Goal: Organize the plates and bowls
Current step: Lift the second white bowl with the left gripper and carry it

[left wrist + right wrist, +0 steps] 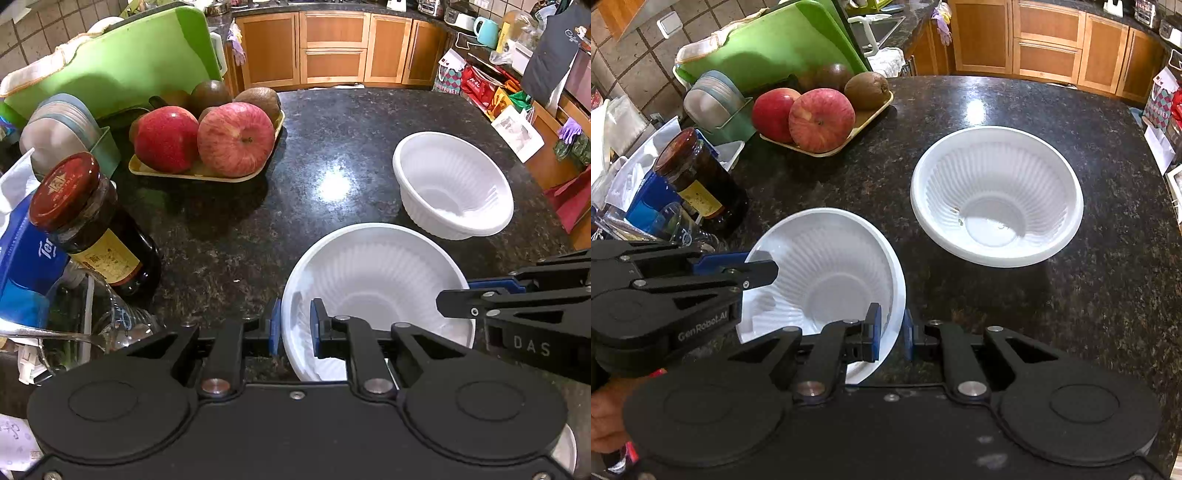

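Your left gripper (294, 325) is pinched narrow on the left rim of the near bowl (373, 280), and your right gripper (892, 332) clamps the same bowl's right rim, tilting it. Left of your grippers stand a dark jar (92, 229) and a fruit tray (207, 173). Ahead to the right sits a second bowl (997, 195) on the counter (1089, 295).

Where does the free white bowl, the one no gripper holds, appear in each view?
Left wrist: free bowl at right, above the gripped bowl.
Right wrist: free bowl right of centre, up and right of the gripped bowl.
Shared landmark: apple tray.
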A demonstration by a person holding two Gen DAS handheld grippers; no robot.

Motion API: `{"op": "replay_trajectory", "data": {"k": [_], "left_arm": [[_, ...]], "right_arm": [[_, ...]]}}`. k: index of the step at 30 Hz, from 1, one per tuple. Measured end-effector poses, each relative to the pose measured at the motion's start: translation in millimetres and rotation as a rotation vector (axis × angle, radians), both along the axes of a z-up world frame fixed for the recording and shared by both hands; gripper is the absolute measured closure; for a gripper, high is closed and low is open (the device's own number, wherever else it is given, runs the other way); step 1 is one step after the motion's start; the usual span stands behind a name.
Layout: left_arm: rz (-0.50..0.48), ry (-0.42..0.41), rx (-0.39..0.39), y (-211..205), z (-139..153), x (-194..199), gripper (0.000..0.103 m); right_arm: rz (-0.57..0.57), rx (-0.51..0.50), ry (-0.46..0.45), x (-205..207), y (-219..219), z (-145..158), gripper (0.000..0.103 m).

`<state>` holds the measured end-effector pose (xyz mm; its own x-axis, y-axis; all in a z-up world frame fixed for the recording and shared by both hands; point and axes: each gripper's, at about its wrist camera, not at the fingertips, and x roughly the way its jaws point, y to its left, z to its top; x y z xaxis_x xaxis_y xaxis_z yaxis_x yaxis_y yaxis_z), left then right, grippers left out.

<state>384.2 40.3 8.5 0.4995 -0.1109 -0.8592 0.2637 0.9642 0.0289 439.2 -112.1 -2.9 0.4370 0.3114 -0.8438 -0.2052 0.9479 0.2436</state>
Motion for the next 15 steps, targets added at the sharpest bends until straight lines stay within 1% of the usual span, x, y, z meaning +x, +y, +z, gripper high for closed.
{"op": "replay_trajectory", "data": {"k": [8,15], "left_arm": [[-0.003,-0.034,0.001,-1.9,11.7,-11.3,0.082],[-0.009,-0.055,-0.007,-2.6,21.8,-21.6,0.082]], "right_arm": [[-0.006,-0.002,-0.025,-9.4,-0.8,8.2,0.088],[-0.012,0.008,-0.056,-28.2,-6.3,21.4,0.088]]}}
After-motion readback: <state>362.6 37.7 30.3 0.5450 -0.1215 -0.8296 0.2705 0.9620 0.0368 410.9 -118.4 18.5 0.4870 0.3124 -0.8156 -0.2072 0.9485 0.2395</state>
